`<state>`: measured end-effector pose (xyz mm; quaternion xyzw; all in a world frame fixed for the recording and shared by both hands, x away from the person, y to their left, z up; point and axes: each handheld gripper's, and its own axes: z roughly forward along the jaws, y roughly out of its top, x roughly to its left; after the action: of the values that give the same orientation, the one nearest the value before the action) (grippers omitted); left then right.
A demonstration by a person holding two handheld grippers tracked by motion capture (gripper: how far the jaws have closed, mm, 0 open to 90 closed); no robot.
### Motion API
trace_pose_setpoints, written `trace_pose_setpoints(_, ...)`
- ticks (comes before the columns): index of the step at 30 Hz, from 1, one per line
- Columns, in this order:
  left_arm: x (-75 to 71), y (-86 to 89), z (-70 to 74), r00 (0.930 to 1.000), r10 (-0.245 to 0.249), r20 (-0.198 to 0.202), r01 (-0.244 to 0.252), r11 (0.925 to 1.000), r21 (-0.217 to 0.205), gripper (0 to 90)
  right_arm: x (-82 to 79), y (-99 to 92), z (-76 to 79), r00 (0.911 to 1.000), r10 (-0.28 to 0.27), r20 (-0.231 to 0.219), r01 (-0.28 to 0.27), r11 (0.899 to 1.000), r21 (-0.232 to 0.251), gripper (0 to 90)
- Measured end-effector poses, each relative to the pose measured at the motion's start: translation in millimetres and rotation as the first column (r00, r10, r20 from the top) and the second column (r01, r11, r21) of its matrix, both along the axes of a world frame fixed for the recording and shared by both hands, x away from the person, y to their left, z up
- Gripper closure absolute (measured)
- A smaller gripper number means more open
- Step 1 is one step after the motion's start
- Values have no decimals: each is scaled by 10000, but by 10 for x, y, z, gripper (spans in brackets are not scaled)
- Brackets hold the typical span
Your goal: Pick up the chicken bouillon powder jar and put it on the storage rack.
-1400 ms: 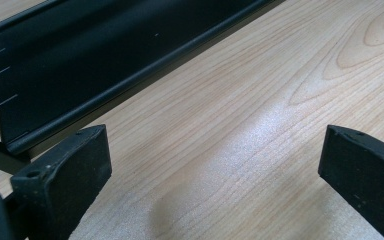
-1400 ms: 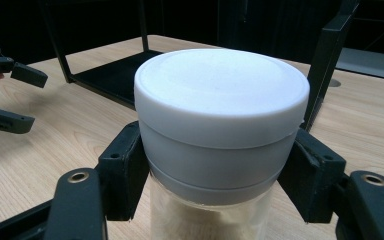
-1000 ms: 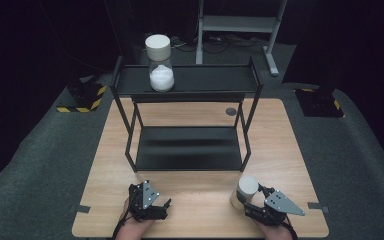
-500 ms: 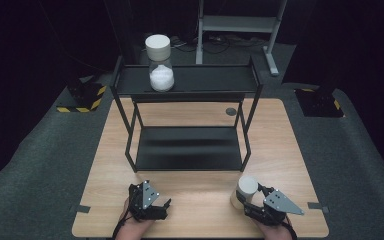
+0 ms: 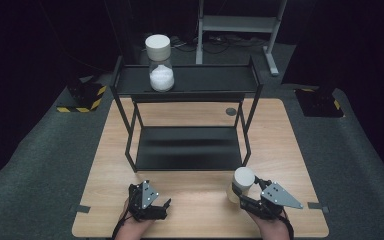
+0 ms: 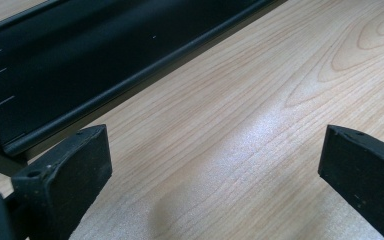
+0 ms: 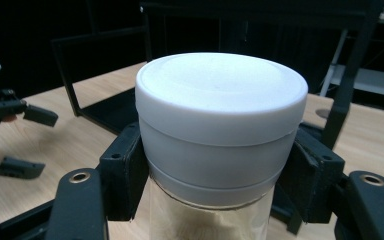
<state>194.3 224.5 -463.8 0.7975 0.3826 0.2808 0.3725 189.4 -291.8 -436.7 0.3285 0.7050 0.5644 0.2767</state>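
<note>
A wooden tabletop (image 5: pixel 290 145) is seen from above, ringed by dark grey floor. A black metal rack (image 5: pixel 187 82) is set on the far half of the tabletop, with an upper shelf and a lower shelf (image 5: pixel 187 147) close to the wood. A jar with white contents (image 5: pixel 160 65) and a white lid is placed upright on the left part of the upper shelf. A small round grommet (image 5: pixel 230 111) is noted in the tabletop behind the rack's right leg.

At the near right edge, the right hand-held gripper (image 5: pixel 247 197) is held by a hand (image 5: pixel 272 227), with its grey three-cornered plate on top. A second jar (image 5: pixel 241 185), white-lidded with tan contents, is clamped between its jaws, just in front of the rack's right front leg. In the right gripper view the jar (image 7: pixel 215 145) is gripped at the lower edge of the lid and the glass just below it, with a black pad pressed on each side. Whether the jar's base rests on the wood or is clear of it cannot be told.

At the near left edge, the left hand-held gripper (image 5: pixel 155 205) is held low over the wood, well apart from the gripped jar. In the left gripper view its jaws are spread wide with bare wood between them, and the rack's lower shelf (image 6: pixel 80 65) is seen just ahead.
</note>
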Motion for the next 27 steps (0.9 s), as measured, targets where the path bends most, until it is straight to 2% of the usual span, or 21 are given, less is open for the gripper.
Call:
trace_pose_setpoints(11,8,11,2,10000,-33,-51,32,10000,-55,10,180,115,252,9997,176,190,-180,9996,220,345)
trace_pose_setpoints(21,9,22,0,10000,-53,-51,53,9999,-99,10,342,206,426,9995,226,198,-236,9985,494,345)
trace_pose_setpoints(27,10,32,0,9999,-93,-44,92,9999,-110,10,422,275,528,9993,220,301,-235,9985,488,345)
